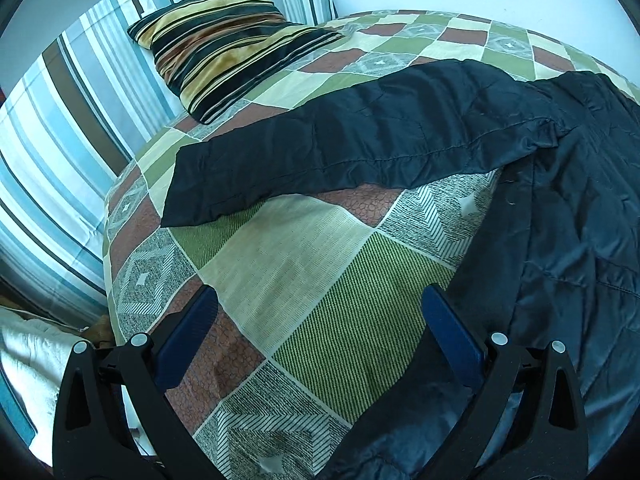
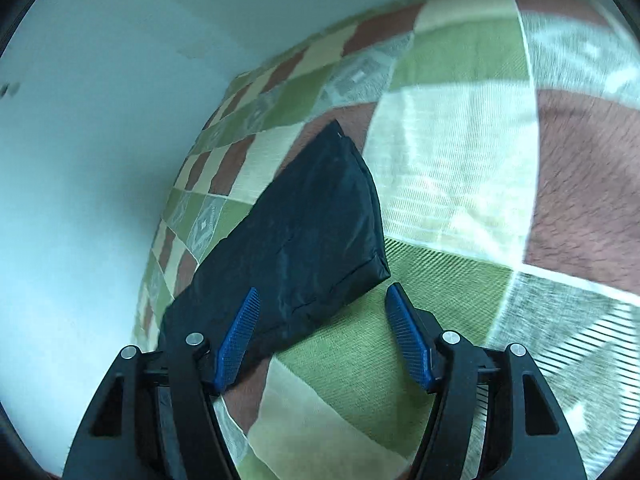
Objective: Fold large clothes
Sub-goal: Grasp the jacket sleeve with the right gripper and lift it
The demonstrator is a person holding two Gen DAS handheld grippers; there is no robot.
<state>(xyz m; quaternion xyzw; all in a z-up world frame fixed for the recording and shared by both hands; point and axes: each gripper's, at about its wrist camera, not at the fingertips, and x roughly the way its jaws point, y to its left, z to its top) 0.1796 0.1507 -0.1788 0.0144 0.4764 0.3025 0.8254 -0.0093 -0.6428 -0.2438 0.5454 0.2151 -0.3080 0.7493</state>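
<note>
A dark navy jacket [image 1: 580, 220] lies spread on the patchwork bedspread [image 1: 304, 264]. In the left wrist view one sleeve [image 1: 360, 140] stretches out to the left across the bed. My left gripper [image 1: 320, 296] hovers open over the bedspread below that sleeve; its right finger [image 1: 452, 336] is at the jacket's side edge. In the right wrist view the other sleeve [image 2: 312, 232] lies flat with its cuff end toward the right. My right gripper [image 2: 323, 290] stands open just over the cuff's near corner, with the left finger [image 2: 240, 336] above the sleeve and the pads not pressing on it.
A striped gold and black cushion [image 1: 232, 44] rests at the head of the bed. Blue striped fabric [image 1: 60, 140] hangs along the left side. A pale wall [image 2: 80, 160] borders the bedspread [image 2: 460, 160] beyond the sleeve. White cloth [image 1: 28, 360] lies off the bed at lower left.
</note>
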